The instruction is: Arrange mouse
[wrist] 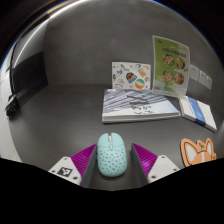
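Observation:
A pale mint-green mouse (112, 154) with a dotted shell lies lengthwise between my gripper's (114, 150) two fingers, its scroll-wheel end pointing away from me. The magenta pads (84, 158) press against its left and right sides. The mouse sits low over the grey table (60, 110). Its rear end is hidden below, between the fingers.
Just beyond the mouse lies a flat stack of grey and white booklets (140, 104). A picture card (130, 75) and a green leaflet (170, 65) stand behind it. Another booklet (200, 113) lies to the right, an orange cat-shaped item (198, 151) near the right finger, and a dark object (20, 85) far left.

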